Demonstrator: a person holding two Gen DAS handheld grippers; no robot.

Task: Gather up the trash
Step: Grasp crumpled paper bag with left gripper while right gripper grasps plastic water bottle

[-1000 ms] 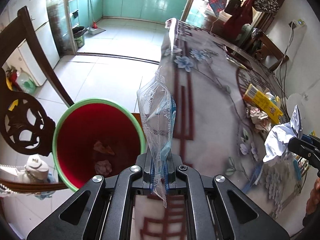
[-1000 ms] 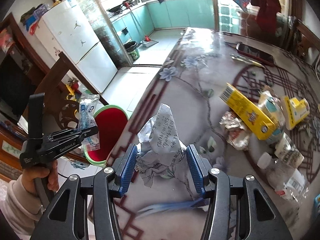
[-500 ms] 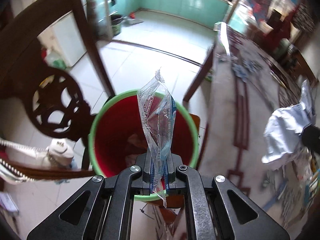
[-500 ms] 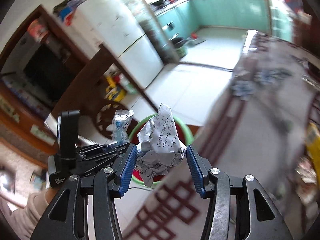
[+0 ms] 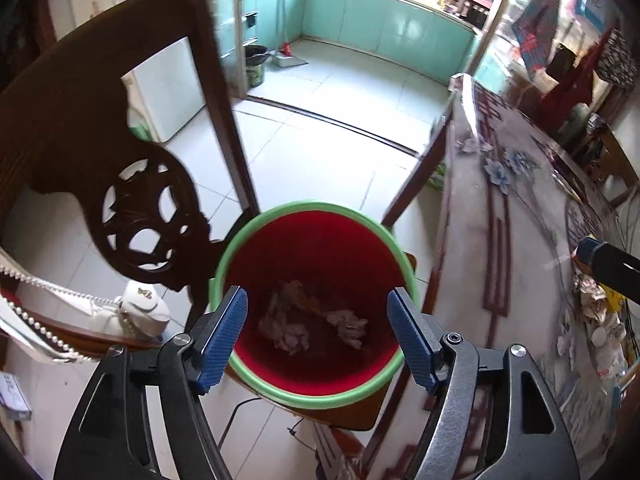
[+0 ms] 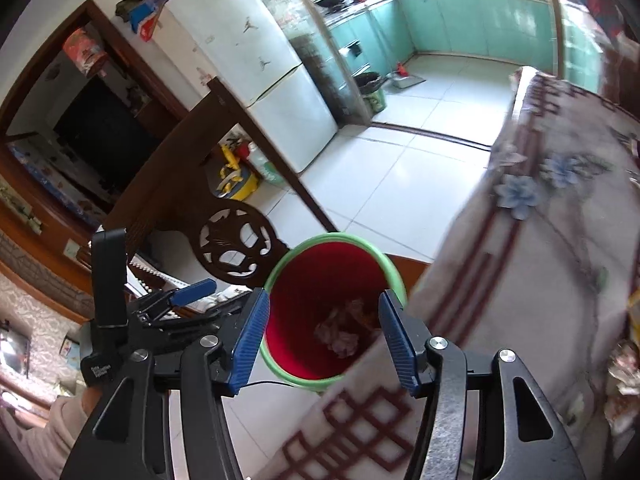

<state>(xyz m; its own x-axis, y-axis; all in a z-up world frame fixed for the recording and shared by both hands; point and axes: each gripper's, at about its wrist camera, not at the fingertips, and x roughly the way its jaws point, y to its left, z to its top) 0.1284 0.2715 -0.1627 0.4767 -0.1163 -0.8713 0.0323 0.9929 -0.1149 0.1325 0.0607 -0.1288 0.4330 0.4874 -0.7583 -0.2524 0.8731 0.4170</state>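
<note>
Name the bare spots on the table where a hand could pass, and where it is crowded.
The table is bare along its near edge beside the bin, across the red line pattern and blue flowers. It is crowded at the far right, where trash is piled.

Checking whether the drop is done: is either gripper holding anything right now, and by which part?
Nothing is held. The left gripper and right gripper are both open and empty above the red bin, which has crumpled trash inside.

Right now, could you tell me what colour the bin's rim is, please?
Green, around a red inside; the bin shows best in the left wrist view.
</note>
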